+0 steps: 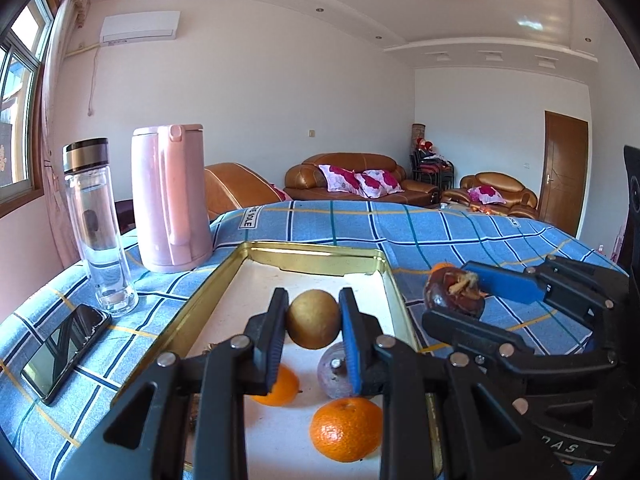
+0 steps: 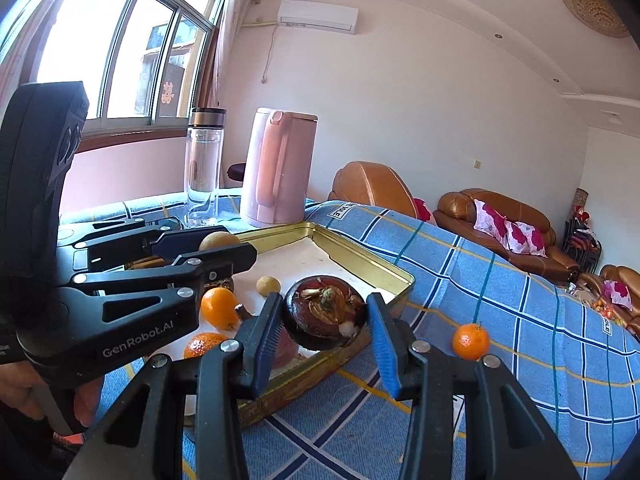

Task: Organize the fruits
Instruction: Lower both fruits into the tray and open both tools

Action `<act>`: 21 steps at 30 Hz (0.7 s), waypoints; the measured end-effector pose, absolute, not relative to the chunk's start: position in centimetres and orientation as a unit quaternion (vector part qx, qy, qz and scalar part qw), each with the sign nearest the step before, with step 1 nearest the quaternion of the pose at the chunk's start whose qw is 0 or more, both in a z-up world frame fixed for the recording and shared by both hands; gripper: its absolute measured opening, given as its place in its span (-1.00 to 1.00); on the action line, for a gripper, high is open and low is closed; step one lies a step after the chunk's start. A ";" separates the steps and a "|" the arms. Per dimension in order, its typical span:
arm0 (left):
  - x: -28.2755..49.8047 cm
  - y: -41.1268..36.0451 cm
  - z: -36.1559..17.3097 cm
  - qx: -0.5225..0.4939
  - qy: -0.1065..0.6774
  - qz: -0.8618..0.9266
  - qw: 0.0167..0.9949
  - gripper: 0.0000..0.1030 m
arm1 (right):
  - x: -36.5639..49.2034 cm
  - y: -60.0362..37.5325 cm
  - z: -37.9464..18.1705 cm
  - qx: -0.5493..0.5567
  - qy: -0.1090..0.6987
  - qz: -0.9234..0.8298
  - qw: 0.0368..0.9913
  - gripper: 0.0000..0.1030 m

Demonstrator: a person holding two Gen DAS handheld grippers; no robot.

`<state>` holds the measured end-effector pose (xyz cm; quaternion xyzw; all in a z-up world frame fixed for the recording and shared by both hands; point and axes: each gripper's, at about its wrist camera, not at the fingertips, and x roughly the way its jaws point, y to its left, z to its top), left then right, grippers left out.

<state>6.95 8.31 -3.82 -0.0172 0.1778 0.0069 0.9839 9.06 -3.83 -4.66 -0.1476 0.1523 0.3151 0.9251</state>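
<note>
Inside tray (image 1: 224,280): two oranges (image 1: 346,428), one mangosteen (image 1: 334,372).

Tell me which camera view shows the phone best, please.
The left wrist view: the phone lies in plain sight on the blue cloth, beside the glass bottle. In the right wrist view I cannot find it; the left gripper covers that area.

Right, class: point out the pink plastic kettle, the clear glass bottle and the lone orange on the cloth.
Pink plastic kettle (image 1: 170,200), left wrist view, handle.
Clear glass bottle (image 1: 94,224), left wrist view, body.
Lone orange (image 2: 471,341), right wrist view, middle.
</note>
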 end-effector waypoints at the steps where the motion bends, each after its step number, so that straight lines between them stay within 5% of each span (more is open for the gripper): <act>1: 6.9 8.5 -3.9 -0.018 0.179 0.009 0.984 -0.47 | 9.0 -3.6 -4.6 -0.148 0.152 0.317 0.924 -0.13; 21: 7.2 14.3 -4.8 -0.045 0.216 0.056 0.974 -0.48 | 8.4 0.7 -4.7 -0.168 0.150 0.356 0.907 -0.13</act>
